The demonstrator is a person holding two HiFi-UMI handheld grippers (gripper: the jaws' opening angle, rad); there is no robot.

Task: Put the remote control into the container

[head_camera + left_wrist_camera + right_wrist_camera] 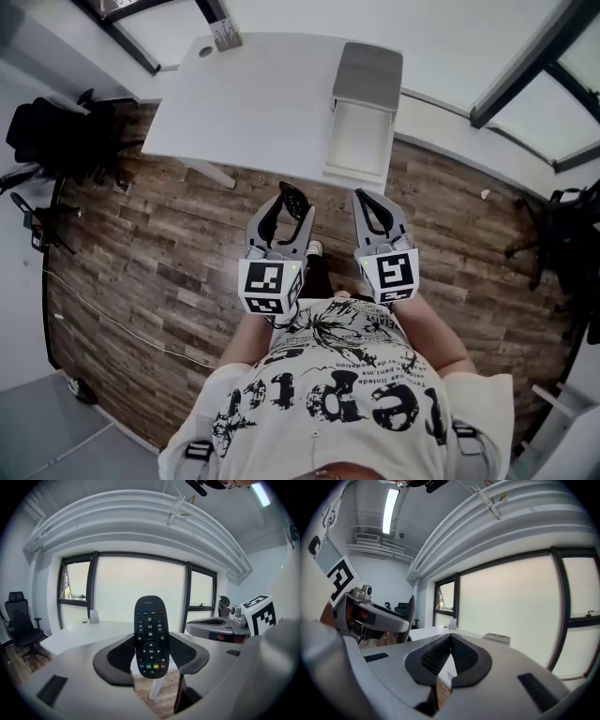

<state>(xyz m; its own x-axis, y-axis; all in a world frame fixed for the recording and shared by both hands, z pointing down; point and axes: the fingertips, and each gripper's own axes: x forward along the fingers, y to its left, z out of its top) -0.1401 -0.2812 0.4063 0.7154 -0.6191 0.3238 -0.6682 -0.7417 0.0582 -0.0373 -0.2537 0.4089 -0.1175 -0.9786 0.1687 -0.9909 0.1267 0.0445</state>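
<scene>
Head view: the person stands on the wood floor (169, 244), short of the white table (253, 103); both grippers are held up before the chest. The container (359, 141), a white box with its grey lid (367, 75) tipped open, sits at the table's right edge, well apart from the grippers; nothing shows inside it. In the left gripper (287, 202) the remote control (295, 197) is only a dark sliver here.

Left gripper view: this view settles it; the remote stands upright between the pads, clamped at its lower half, buttons toward the camera; the table lies beyond.

Right gripper view: the right gripper (451, 638) has its jaws pressed together on nothing, which the head view leaves unclear; the container is only a grey scrap past them.

Judgement: carry step in hand, grasp made. The next move calls for advancing to the table's right edge, lowering the remote into the box, then parting the jaws.
</scene>
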